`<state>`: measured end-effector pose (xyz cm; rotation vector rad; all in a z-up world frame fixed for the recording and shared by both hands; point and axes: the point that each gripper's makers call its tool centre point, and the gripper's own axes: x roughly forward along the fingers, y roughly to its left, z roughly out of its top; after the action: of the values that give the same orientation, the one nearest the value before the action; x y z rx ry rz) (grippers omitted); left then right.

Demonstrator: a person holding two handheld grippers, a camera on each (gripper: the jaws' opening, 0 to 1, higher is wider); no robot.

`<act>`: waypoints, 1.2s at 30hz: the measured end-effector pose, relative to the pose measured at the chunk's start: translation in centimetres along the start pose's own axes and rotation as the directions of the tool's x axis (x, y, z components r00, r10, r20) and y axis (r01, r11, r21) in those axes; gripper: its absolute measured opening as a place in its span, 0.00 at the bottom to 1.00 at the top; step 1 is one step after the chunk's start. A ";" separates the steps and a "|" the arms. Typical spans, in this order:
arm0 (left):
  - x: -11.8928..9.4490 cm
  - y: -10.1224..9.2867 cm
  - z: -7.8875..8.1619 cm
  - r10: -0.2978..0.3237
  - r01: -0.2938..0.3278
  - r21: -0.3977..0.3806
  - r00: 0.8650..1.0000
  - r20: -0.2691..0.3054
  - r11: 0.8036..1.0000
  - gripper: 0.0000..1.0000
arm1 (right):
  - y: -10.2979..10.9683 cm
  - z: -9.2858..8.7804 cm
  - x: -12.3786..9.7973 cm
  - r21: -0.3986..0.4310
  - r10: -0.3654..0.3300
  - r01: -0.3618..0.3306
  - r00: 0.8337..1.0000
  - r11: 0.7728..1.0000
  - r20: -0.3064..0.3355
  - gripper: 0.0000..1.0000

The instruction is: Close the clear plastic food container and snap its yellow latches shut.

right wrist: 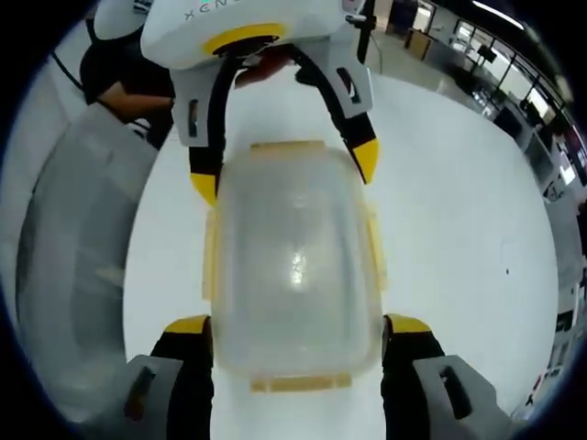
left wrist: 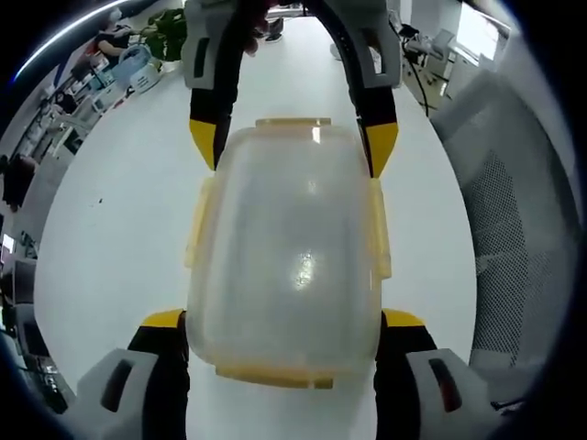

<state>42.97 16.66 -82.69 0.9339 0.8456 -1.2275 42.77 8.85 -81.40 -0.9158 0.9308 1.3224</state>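
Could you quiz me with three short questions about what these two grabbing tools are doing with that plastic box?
1. True or false: the lid lies on the clear container.
2. What colour are the latches? A) blue B) yellow C) green
3. Where do the left gripper and right gripper stand relative to the container?

Key
1. True: the lid covers it, on the white table.
2. B.
3. At opposite ends, facing each other, each with open jaws straddling the container's corners. Whether they touch it cannot be told.

Clear lidded container (left wrist: 286, 266) (yellow latches (left wrist: 380, 229) along its edges) lies flat on the table.
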 end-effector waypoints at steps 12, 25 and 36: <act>0.2 1.3 0.1 -0.003 0.003 0.004 1.000 -0.002 1.000 0.85 | -1.3 0.0 0.0 0.004 0.000 0.000 1.000 1.000 0.003 0.76; 0.3 1.8 0.1 0.000 0.000 0.002 1.000 -0.004 1.000 0.85 | -1.7 0.0 0.1 0.002 -0.002 0.002 1.000 1.000 -0.002 0.76; 0.2 1.7 0.1 0.002 -0.002 0.003 1.000 -0.010 1.000 0.86 | -1.7 0.0 0.1 -0.004 -0.012 0.012 1.000 1.000 -0.005 0.77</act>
<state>44.67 16.60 -82.63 0.9436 0.8502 -1.2235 44.45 8.84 -81.49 -0.9267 0.9251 1.3130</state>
